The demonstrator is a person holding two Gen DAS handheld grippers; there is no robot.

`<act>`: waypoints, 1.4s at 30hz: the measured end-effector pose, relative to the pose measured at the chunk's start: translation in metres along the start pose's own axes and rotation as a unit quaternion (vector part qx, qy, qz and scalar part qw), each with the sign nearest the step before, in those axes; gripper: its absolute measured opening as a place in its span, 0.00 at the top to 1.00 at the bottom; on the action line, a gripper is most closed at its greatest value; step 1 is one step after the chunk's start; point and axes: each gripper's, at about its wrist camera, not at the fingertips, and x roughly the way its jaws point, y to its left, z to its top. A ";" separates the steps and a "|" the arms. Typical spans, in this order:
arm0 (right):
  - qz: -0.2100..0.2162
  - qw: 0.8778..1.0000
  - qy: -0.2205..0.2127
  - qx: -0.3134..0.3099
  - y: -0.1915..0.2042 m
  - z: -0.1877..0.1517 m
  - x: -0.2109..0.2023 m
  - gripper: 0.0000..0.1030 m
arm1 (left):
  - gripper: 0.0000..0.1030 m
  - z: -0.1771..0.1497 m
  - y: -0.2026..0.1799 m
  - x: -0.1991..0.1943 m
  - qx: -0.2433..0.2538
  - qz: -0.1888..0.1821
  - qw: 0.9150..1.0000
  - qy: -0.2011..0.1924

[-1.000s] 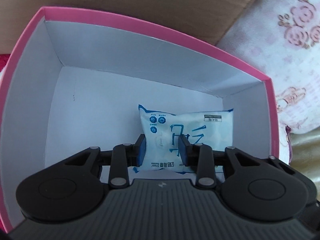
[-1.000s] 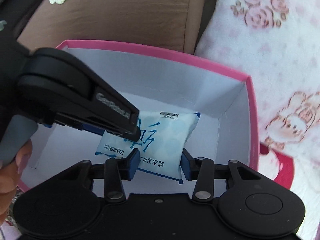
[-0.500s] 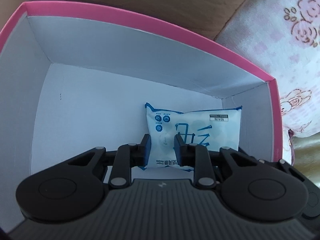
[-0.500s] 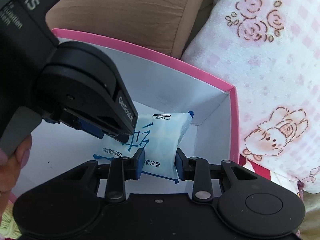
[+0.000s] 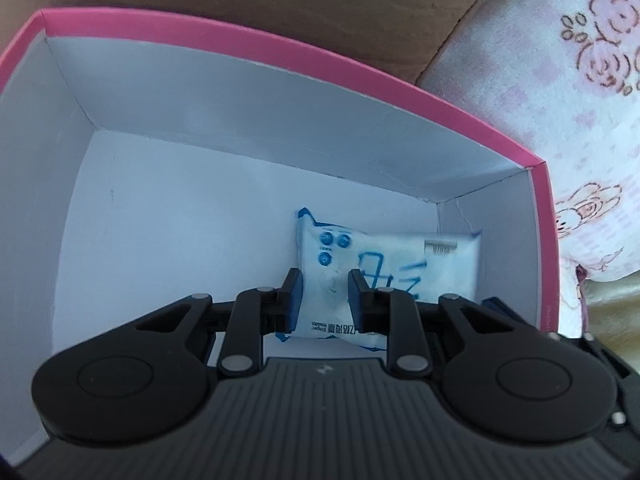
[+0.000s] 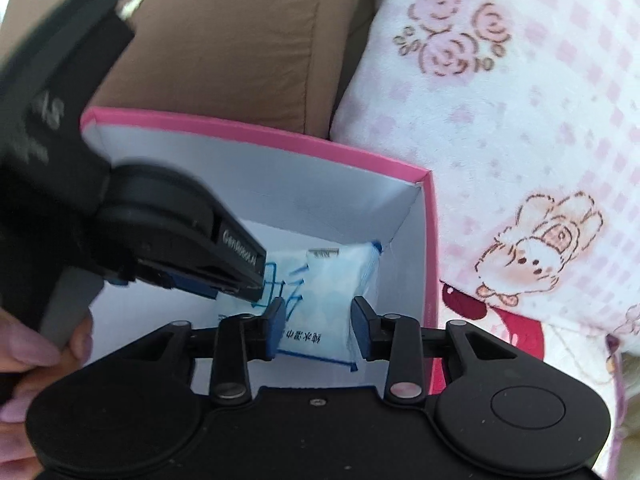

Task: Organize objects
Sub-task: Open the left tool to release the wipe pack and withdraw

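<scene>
While both tongs are down inside the box [image 5: 280,60], we get a good look at what it's made of: stiff cardboard, hot pink on the outside and rim, plain matte white inside, with crisp folded corners. Lying flat on the white floor, tucked into the far right corner, is the wipes packet [image 5: 404,256], a soft, puffy plastic pillow pack, pale blue and white with blue print and crimped ends.

Our left tongs [image 5: 322,296] are pinching the packet's near left part, blue pads pressed in so the film bunches a little between them. In the right wrist view the left tongs [image 6: 256,276] come in from the left as a bulky black shape, a bit smeared by blur, with fingertips of a hand [image 6: 24,356] wrapped around the grey handle.

Our right tongs [image 6: 318,320] are opening; the packet's near end sits between the blue pads, and we see a sliver of gap on the right side, so no squeeze there.

Behind the box is a smooth brown cushion [image 6: 224,52], and to the right a fuzzy pink-checked blanket [image 6: 520,128] with roses and a bunny.
</scene>
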 end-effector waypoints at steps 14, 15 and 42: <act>0.095 0.995 0.001 0.041 0.007 0.001 -0.049 0.54 | 0.77 -0.033 -0.024 -0.084 0.069 -0.006 0.997 -0.024; 0.097 0.995 0.001 0.038 0.007 -0.006 -0.057 0.54 | 0.77 -0.035 -0.024 -0.094 0.073 -0.008 0.997 -0.026; 0.098 0.995 -0.022 -0.017 0.069 -0.034 -0.204 0.44 | 0.69 -0.111 -0.017 -0.263 0.184 -0.011 0.983 -0.018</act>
